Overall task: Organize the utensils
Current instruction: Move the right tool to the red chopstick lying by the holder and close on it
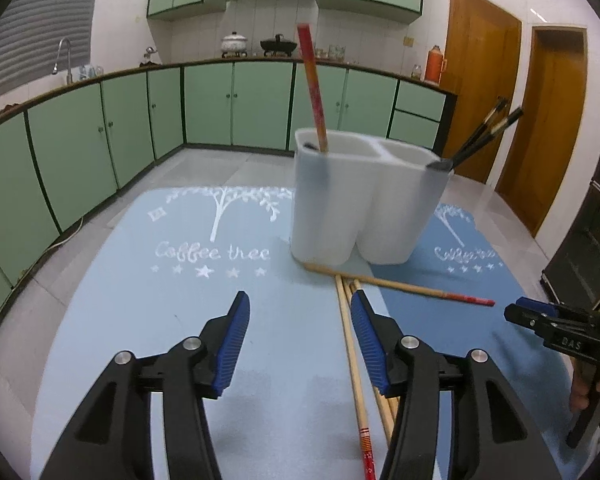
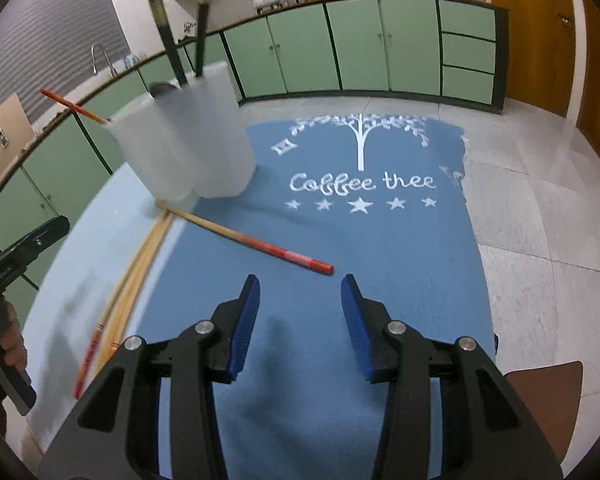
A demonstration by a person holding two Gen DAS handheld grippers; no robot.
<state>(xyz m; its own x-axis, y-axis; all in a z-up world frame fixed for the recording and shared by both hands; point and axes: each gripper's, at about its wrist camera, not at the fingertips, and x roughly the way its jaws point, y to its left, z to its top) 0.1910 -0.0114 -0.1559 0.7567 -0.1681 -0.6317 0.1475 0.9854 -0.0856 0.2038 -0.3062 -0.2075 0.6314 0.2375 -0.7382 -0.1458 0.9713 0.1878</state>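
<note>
A white holder (image 1: pixel 360 204) with compartments stands on the mats. One red-ended wooden chopstick (image 1: pixel 313 88) stands in its left compartment, dark chopsticks (image 1: pixel 484 136) in the right one. Several wooden chopsticks (image 1: pixel 350 344) lie in front of it, and one (image 1: pixel 404 286) lies crosswise. My left gripper (image 1: pixel 300 300) is open above the light mat, its right finger over the lying bundle. In the right wrist view my right gripper (image 2: pixel 300 282) is open with nothing between its fingers, just short of the crosswise chopstick's red end (image 2: pixel 300 258). The holder (image 2: pixel 180 140) is at upper left.
A light blue mat (image 1: pixel 160 280) and a darker blue mat (image 2: pixel 360 240) cover the table, which stands on a tiled floor. Green kitchen cabinets (image 1: pixel 236 104) run behind. A person's hand holds the other gripper (image 1: pixel 560 332) at the right edge.
</note>
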